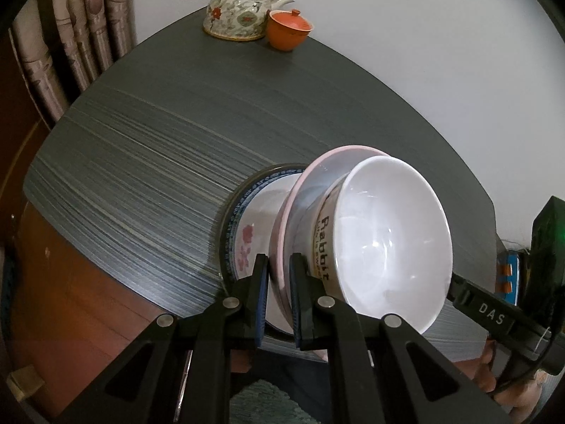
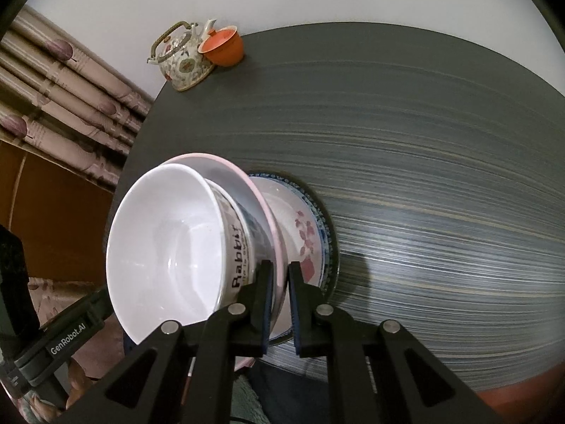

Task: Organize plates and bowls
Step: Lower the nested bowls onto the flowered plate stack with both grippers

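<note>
Both pairs of jaws are clamped thin on the rim of the pink plate (image 1: 282, 219), one from each side: my left gripper (image 1: 279, 265) bites its left edge, my right gripper (image 2: 280, 272) its right edge, each pointing steeply down. From the left wrist I see the other gripper's black body, lettered "DAS", reaching in from the right, with fingers of the person's hand (image 1: 494, 371) wrapped under it.

Largest in view is the dark grey table (image 1: 159, 162), round-edged, with a fine streaked grain. At its near edge lies a white plate with a blue patterned border and pink flowers (image 2: 307, 233), on top of what looks like a dark-rimmed plate.

I hold the pink plate directly over that stack; whether it touches I cannot tell. It is smooth and glossy. In it sits a deep white bowl (image 1: 388, 233), glazed, with "Rabbit" printed on its outer wall.

At the far edge, well apart, stand a flowered ceramic teapot with a woven handle (image 1: 240, 10) and, touching it, a small orange lidded cup (image 1: 287, 30). Ribbed pinkish curtains (image 2: 70, 88) hang far left.
</note>
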Tool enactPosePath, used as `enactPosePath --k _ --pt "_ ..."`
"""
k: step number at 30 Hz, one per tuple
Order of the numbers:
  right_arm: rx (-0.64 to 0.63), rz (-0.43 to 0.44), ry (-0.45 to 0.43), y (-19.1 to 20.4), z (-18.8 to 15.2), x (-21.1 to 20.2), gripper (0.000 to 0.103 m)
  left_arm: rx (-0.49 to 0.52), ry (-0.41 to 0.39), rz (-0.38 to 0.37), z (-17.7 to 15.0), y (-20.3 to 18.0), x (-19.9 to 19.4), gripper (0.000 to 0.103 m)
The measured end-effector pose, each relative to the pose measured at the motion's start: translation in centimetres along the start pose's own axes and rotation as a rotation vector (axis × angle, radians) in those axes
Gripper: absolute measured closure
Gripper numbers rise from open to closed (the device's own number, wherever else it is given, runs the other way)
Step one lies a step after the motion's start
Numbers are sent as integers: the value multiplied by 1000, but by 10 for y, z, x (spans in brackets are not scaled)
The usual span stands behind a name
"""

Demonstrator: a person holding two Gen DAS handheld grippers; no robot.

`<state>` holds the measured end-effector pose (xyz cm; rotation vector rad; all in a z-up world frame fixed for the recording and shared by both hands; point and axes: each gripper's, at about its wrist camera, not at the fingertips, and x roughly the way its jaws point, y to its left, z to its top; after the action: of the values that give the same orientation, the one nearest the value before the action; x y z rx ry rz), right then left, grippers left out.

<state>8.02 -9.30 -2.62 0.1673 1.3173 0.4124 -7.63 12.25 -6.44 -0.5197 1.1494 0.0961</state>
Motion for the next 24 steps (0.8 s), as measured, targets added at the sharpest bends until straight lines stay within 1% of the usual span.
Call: enactPosePath --k 19,24 --pt "11 -23 46 -2 3 21 94 -26 41 23 6 11 28 95" --pt "6 -28 31 -1 3 20 93 -22 39 20 5 11 28 95"
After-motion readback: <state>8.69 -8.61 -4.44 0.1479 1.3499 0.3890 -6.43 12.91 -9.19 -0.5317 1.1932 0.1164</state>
